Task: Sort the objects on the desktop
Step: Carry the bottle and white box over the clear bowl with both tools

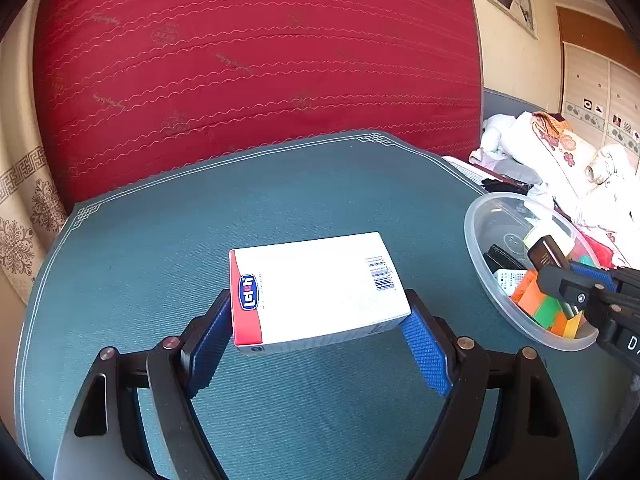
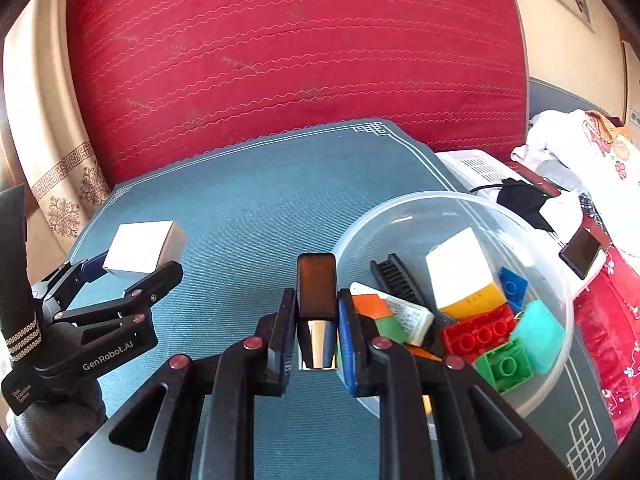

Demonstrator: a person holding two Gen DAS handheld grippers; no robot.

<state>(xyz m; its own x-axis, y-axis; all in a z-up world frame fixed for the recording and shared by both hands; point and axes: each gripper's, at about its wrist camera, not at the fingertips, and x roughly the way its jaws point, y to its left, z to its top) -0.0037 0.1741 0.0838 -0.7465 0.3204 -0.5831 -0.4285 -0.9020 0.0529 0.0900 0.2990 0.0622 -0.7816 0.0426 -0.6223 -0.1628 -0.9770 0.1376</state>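
Note:
My left gripper (image 1: 320, 300) is shut on a white box (image 1: 316, 288) with a red end and a blue logo, its blue pads (image 1: 424, 344) pressing both long sides above the teal table mat (image 1: 200, 220). The right wrist view shows that box (image 2: 144, 250) in the left gripper (image 2: 132, 266) at the left. My right gripper (image 2: 317, 296) is shut on a lighter (image 2: 317, 300) with a brown top and a silver base. It hangs beside the near left rim of a clear plastic bowl (image 2: 400, 208). In the left wrist view the right gripper (image 1: 560, 270) holds the lighter (image 1: 548, 252) over the bowl (image 1: 476, 248).
The bowl holds several coloured building bricks (image 2: 480, 332), a black comb (image 2: 396, 280), a white and yellow box (image 2: 460, 276) and a white tube (image 2: 408, 316). A phone (image 2: 582, 252) and a white appliance (image 2: 476, 168) lie at the right. A red mattress (image 2: 280, 60) stands behind the table.

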